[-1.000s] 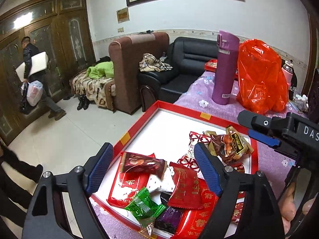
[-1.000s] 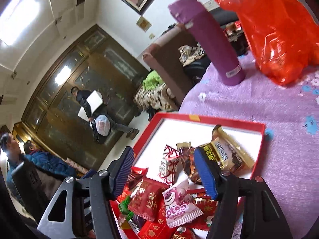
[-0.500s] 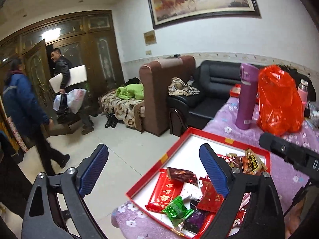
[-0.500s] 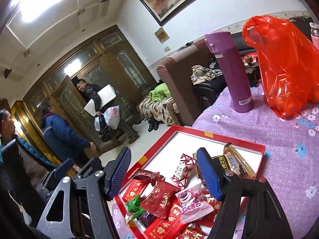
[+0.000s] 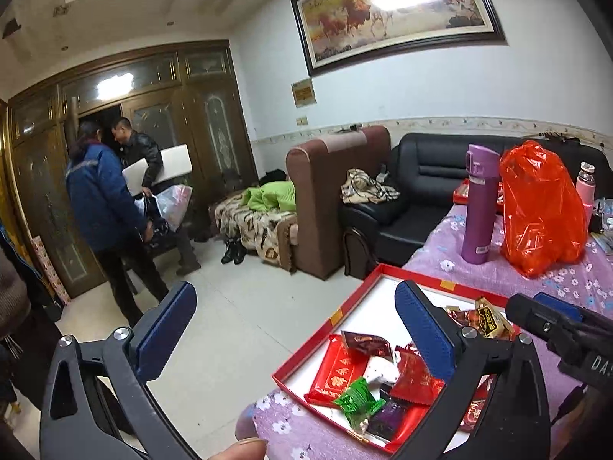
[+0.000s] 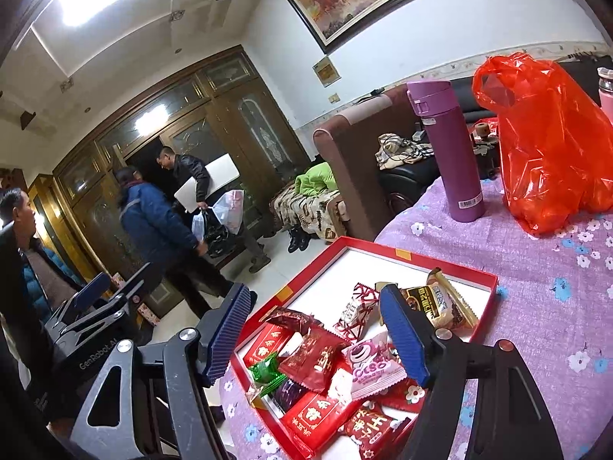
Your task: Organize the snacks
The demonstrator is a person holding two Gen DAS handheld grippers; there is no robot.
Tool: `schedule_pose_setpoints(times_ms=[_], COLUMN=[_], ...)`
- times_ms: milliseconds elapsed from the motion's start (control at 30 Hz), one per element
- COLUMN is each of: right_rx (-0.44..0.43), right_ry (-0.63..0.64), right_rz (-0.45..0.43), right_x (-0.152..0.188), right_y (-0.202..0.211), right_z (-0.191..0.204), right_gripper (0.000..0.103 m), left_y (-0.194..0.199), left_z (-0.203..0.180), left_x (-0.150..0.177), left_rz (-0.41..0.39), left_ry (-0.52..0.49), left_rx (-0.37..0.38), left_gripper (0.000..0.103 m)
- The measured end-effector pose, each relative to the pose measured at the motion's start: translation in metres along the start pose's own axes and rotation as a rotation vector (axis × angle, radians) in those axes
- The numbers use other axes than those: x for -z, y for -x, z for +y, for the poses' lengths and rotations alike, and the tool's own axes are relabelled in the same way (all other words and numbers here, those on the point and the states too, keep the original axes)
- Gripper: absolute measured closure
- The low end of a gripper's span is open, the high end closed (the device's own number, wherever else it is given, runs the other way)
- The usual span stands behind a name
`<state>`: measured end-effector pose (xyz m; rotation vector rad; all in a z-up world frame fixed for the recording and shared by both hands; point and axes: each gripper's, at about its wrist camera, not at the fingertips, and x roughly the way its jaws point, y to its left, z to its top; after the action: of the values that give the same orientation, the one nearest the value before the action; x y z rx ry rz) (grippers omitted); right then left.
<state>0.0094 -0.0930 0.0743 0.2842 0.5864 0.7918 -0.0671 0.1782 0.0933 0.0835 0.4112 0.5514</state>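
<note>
— Red cardboard, white inside: the snack tray [image 6: 494, 287] sits at the near corner of the purple flowered tablecloth [image 6: 536, 268], with the wrapped snacks [image 6: 325, 356] heaped in its near half. Which view tells you more?

— The right wrist. It looks down into the tray and shows a pink packet [image 6: 373, 364] and a brown bar [image 6: 433, 303] that the left wrist view half hides behind its own finger. The left wrist view shows more floor and the black sofa [image 5: 429, 176].

— And the fingers?

— The left gripper [image 5: 295, 329] stands wide, its jaws just opening, nothing between them. The right gripper [image 6: 314, 333] is also spread, jaws just widening, empty above the heap.

— Against a second ago?

— Both sit higher and farther back; the tray looks smaller, and more of the room shows.

— Room to move?

— The tray's left edge nearly meets the table edge. Beyond it the cloth is bare up to the purple flask [image 6: 448, 149] and the orange bag [image 6: 548, 142].
</note>
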Motion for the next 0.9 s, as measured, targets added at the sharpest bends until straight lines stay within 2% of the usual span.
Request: schedule_pose_setpoints(times_ms=[433,900], right_rx=[0.002,0.011], right_ry=[0.006,0.045], right_rz=[0.041,0.091], right_x=[0.009,0.024], right_y=[0.0,-0.006], right_z=[0.002,0.008], right_gripper=[0.03,0.029], left_y=[-0.008,-0.012], left_z=[-0.006,-0.018], left_x=[0.002,0.005], left_rz=[0.038,0.067], left_ry=[0.002,-0.018], left_rx=[0.008,0.058], left_gripper=[0.0,0.0])
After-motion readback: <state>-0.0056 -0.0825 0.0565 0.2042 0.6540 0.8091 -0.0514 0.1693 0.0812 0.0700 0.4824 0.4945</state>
